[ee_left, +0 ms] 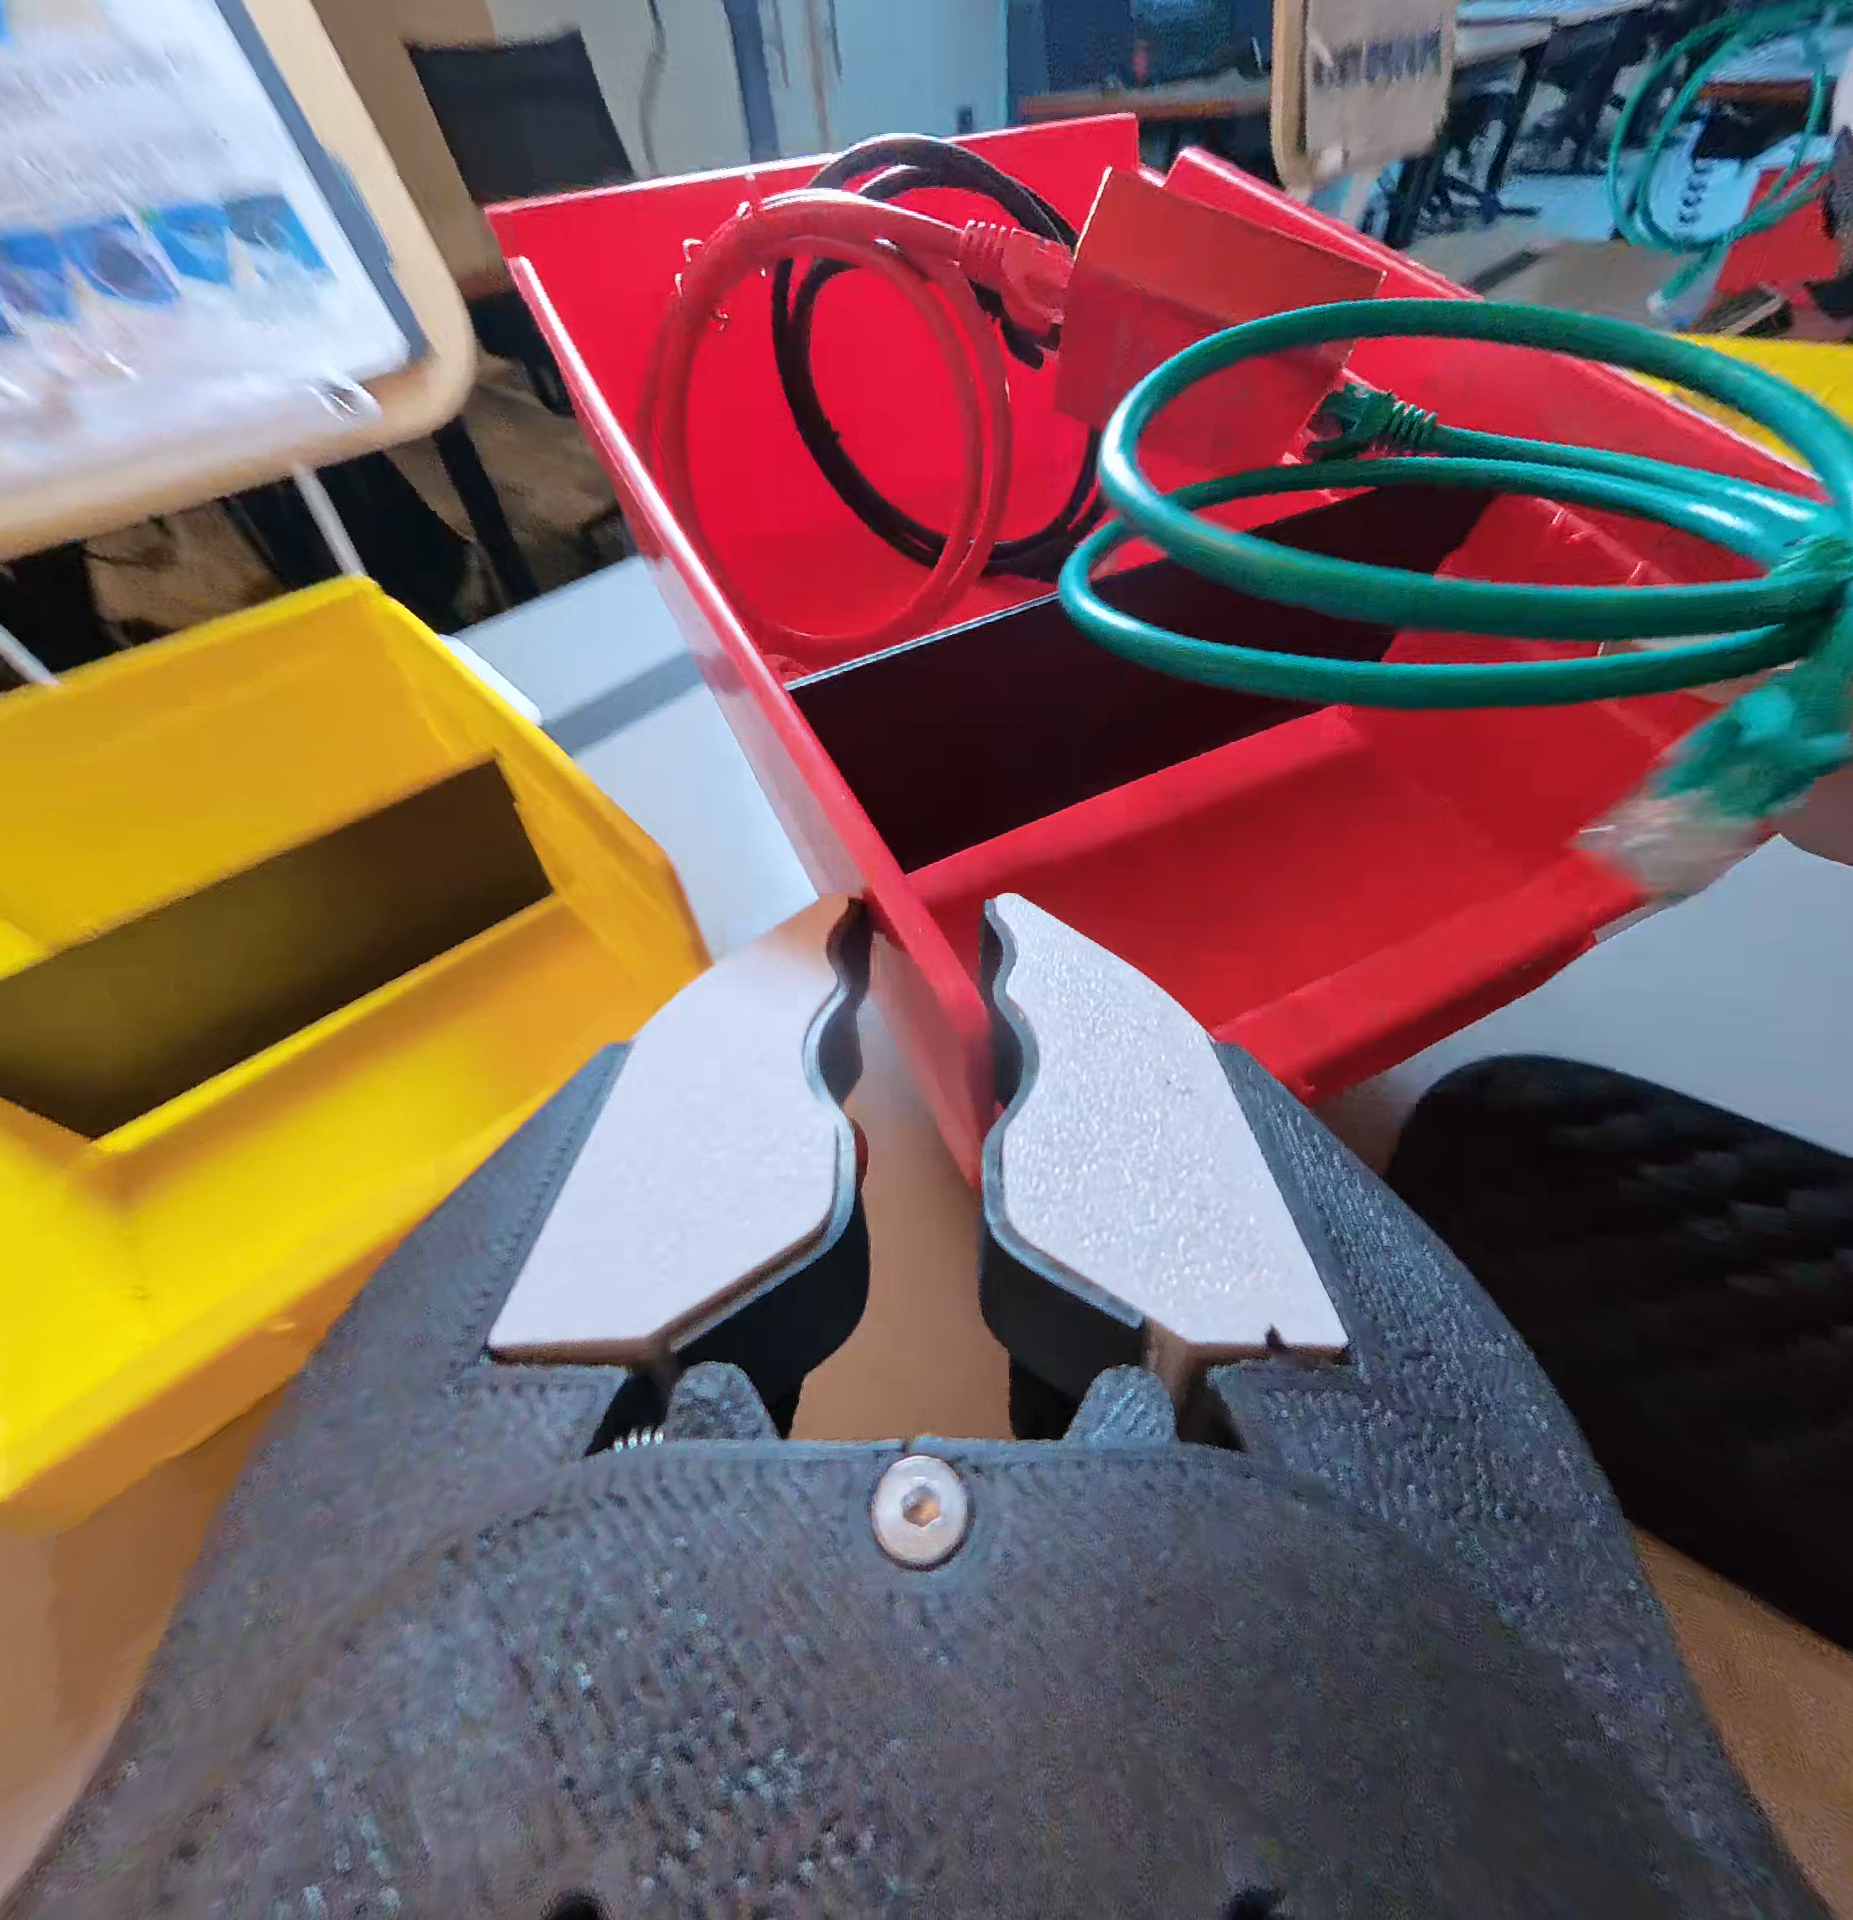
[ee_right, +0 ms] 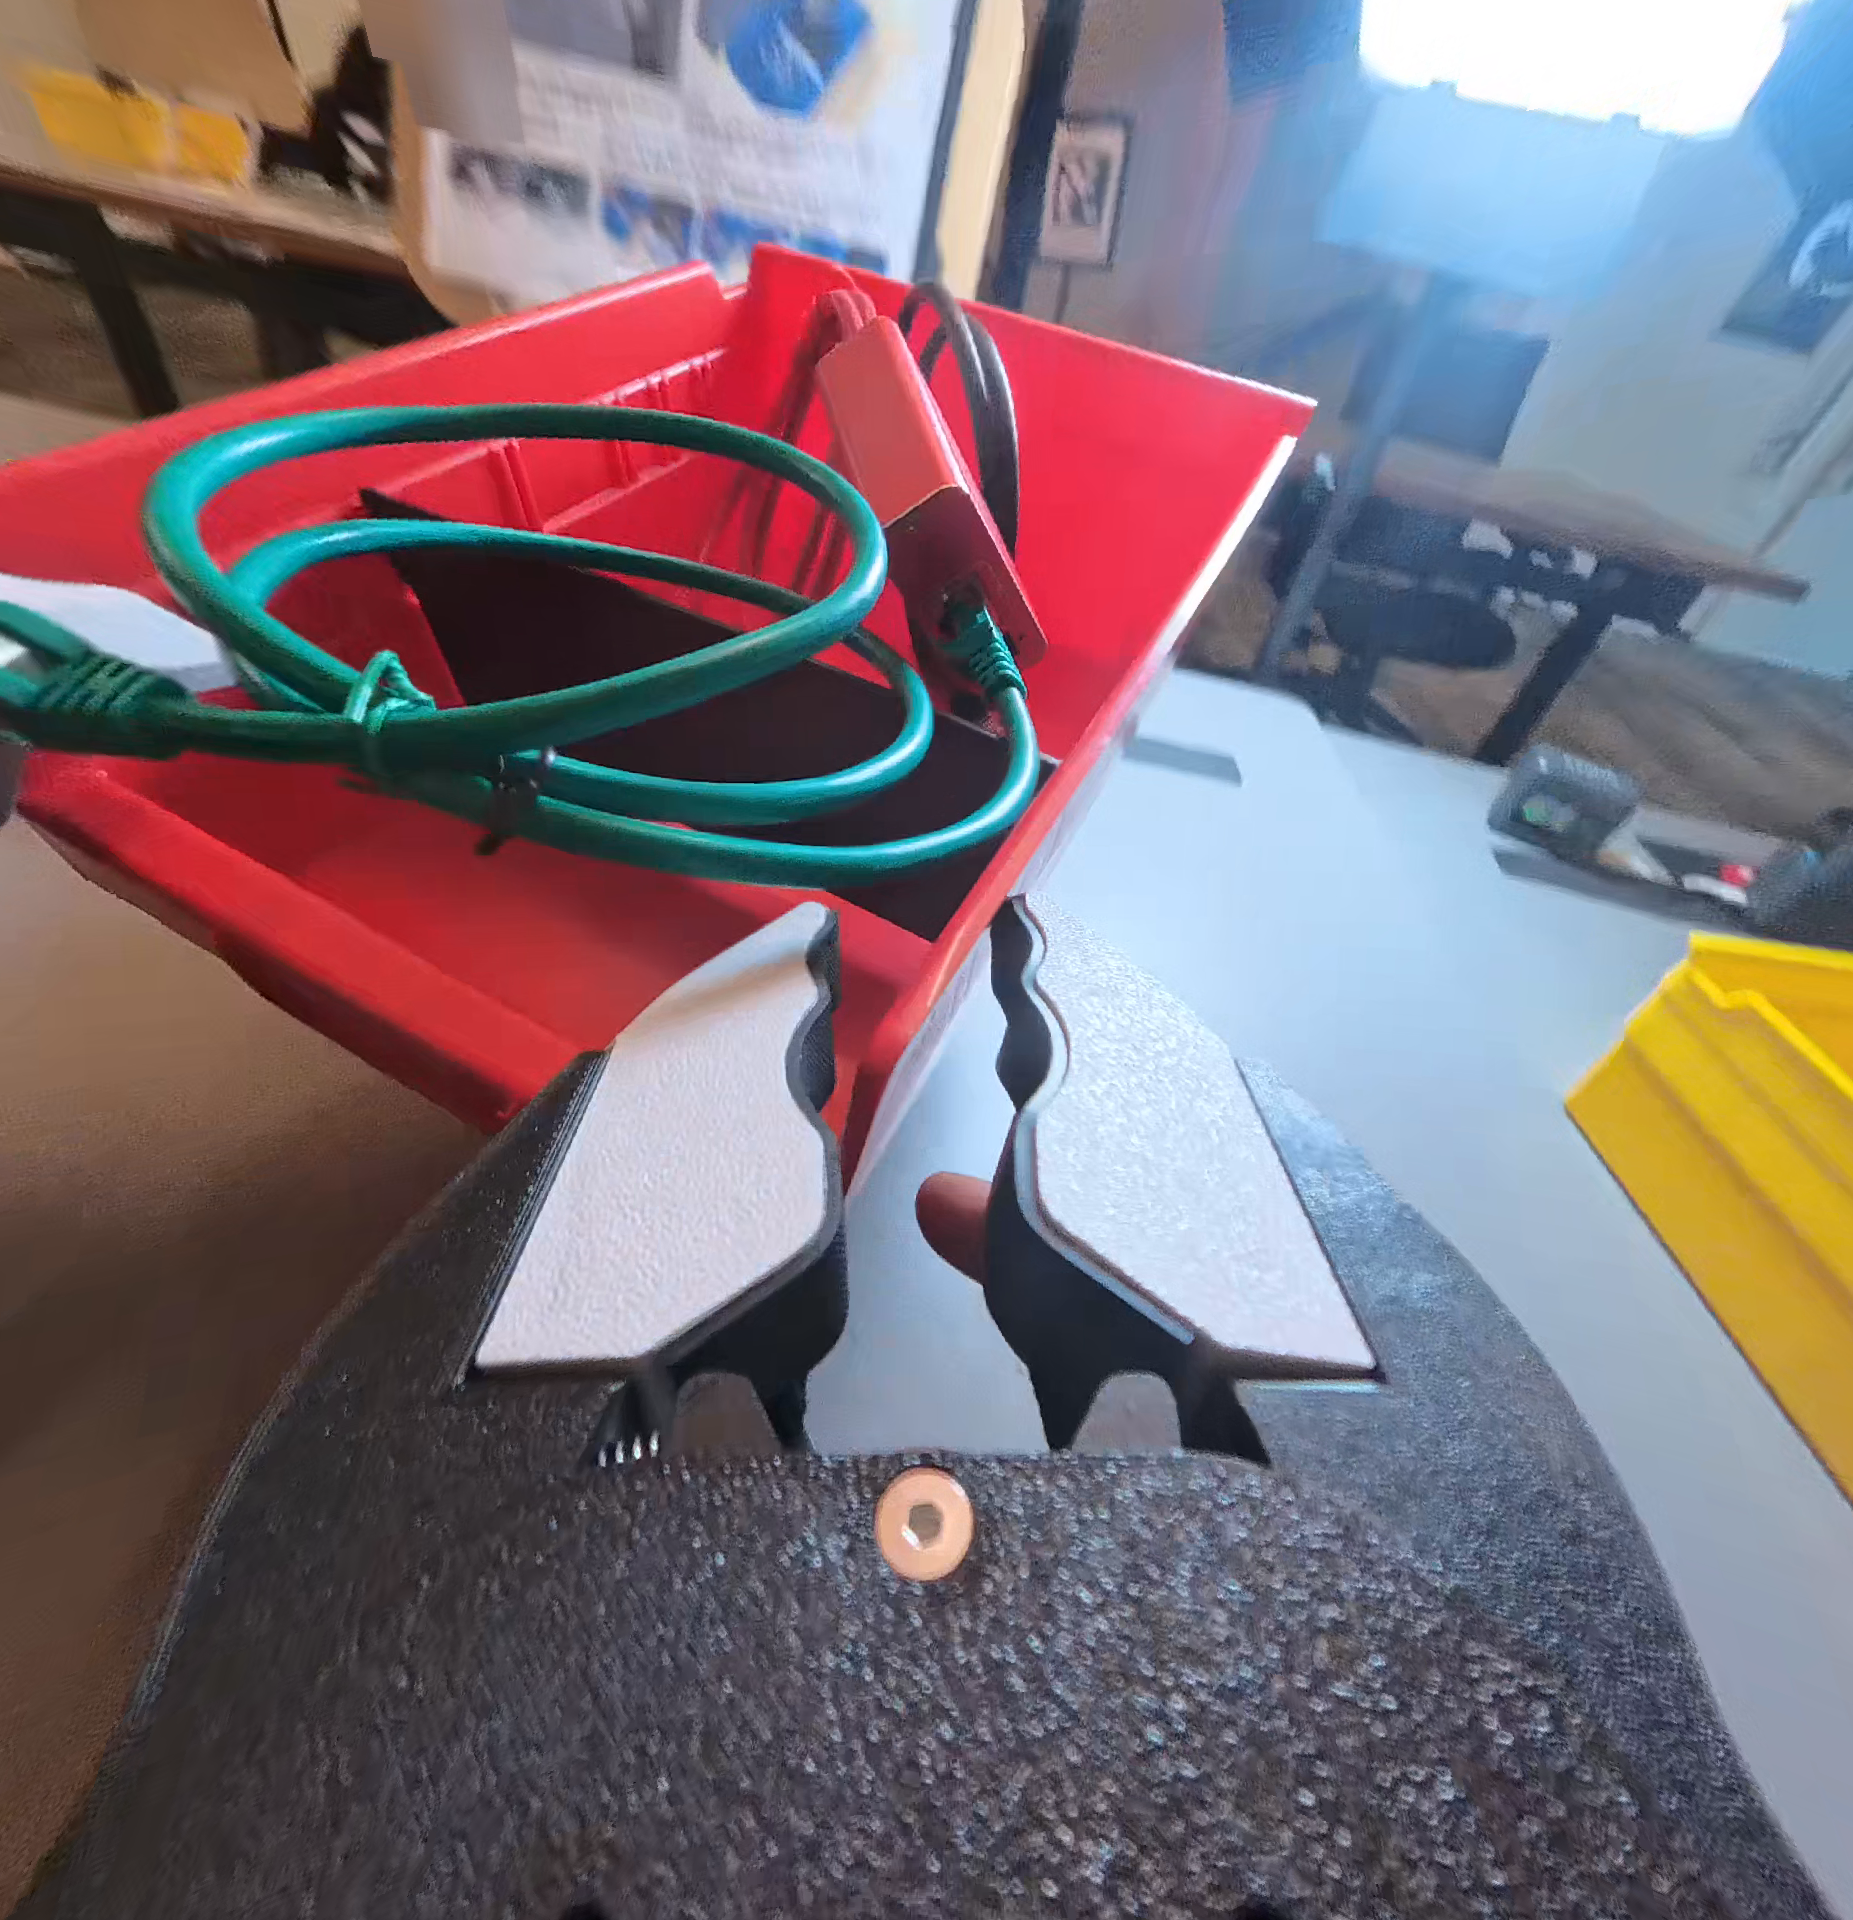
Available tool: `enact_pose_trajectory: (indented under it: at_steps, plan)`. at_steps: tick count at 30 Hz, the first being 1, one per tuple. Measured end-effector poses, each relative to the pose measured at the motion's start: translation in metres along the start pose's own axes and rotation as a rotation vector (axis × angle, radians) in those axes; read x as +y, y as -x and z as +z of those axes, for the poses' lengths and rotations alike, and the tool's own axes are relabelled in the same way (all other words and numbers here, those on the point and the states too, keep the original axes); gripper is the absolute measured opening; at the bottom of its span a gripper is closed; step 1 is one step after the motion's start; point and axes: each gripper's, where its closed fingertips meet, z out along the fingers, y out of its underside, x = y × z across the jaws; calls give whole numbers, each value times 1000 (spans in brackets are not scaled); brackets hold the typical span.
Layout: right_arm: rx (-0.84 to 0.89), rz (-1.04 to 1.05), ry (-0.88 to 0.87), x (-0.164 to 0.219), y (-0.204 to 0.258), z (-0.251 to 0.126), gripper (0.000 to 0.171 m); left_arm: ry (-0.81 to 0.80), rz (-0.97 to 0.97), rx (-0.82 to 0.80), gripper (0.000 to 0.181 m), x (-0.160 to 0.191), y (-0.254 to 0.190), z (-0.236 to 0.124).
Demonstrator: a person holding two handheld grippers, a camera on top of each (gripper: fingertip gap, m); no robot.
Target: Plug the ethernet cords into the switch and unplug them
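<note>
Red plastic fills both views: the bin (ee_left: 1317, 935), tilted, has its left wall pinched in the left gripper (ee_left: 922, 935) and its right wall between the fingers of the right gripper (ee_right: 917, 935). The switch (ee_right: 932, 488), a slim red box, leans upright against the back wall, one end of the coiled green cord (ee_right: 548, 727) plugged into its lower edge. Only the left view shows the red cord (ee_left: 828, 416) and black cord (ee_left: 901, 499) coiled behind the divider (ee_left: 1057, 717); only the right shows the green cord's ties.
</note>
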Motion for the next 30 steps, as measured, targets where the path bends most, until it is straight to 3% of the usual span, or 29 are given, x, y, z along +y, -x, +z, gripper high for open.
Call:
enact_pose_trajectory:
  at_steps: [3,7,12,18,24,30]
  plan:
    - [-75,-8,-86,-47,25,3,27,-44,18,-92,19,-29,28,-39]
    - [-230,0,-127,-95,90,23,27,-17,4,-237,20,-37,83,-100]
    - [-456,1,-103,-120,198,53,28,59,-50,-401,21,-9,152,-188]
    - [-663,-43,-40,-109,322,87,31,139,-93,-587,18,46,229,-266]
    - [-780,-42,69,-57,391,133,32,246,-167,-655,16,112,277,-276]
    - [-770,-71,85,-23,400,149,35,247,-266,-623,14,165,294,-252]
